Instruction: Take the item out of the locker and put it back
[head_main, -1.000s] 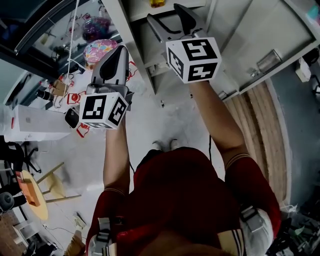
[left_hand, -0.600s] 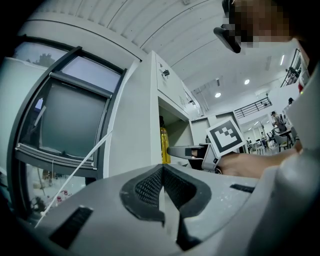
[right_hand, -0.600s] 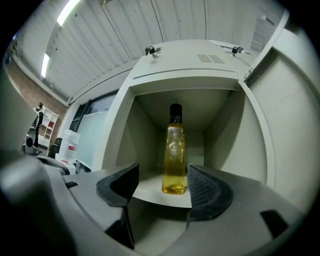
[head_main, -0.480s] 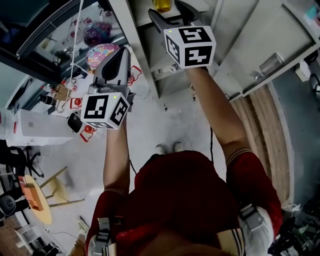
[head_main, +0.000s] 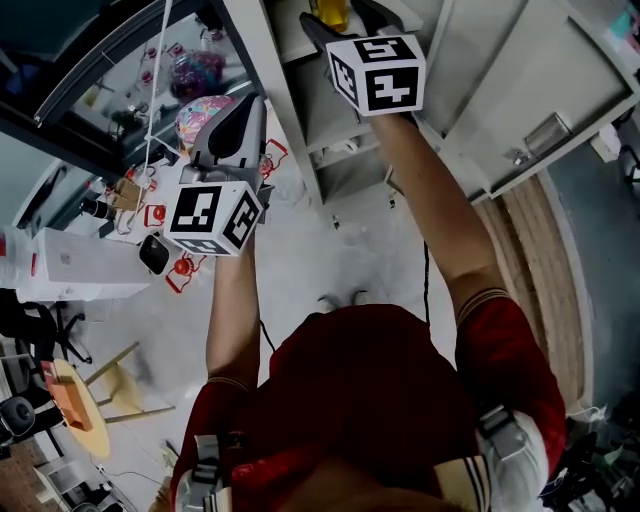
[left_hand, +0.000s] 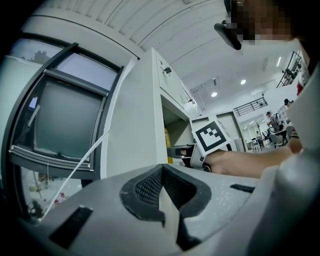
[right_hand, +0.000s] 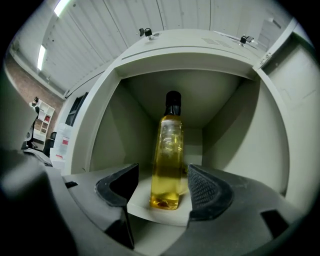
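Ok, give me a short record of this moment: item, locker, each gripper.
item: bottle of yellow liquid, black cap, upright
place: inside the locker, on its shelf
right gripper: fingers open, one each side of the bottle's base, not closed on it
left gripper: fingers shut, empty, outside the locker
stage: bottle in the locker, not gripped

Person in a dark red short-sleeved shirt (head_main: 370, 400); the sleeve cuffs (head_main: 478, 302) carry a pale stripe, and light straps (head_main: 507, 440) sit at both shoulders. The left gripper (head_main: 240, 115) and the right gripper (right_hand: 159, 187) have matching grey moulded shells with black ribbed pads (right_hand: 202, 187) lining the jaws. Each bears a white cube (head_main: 378, 72) printed with black square markers.
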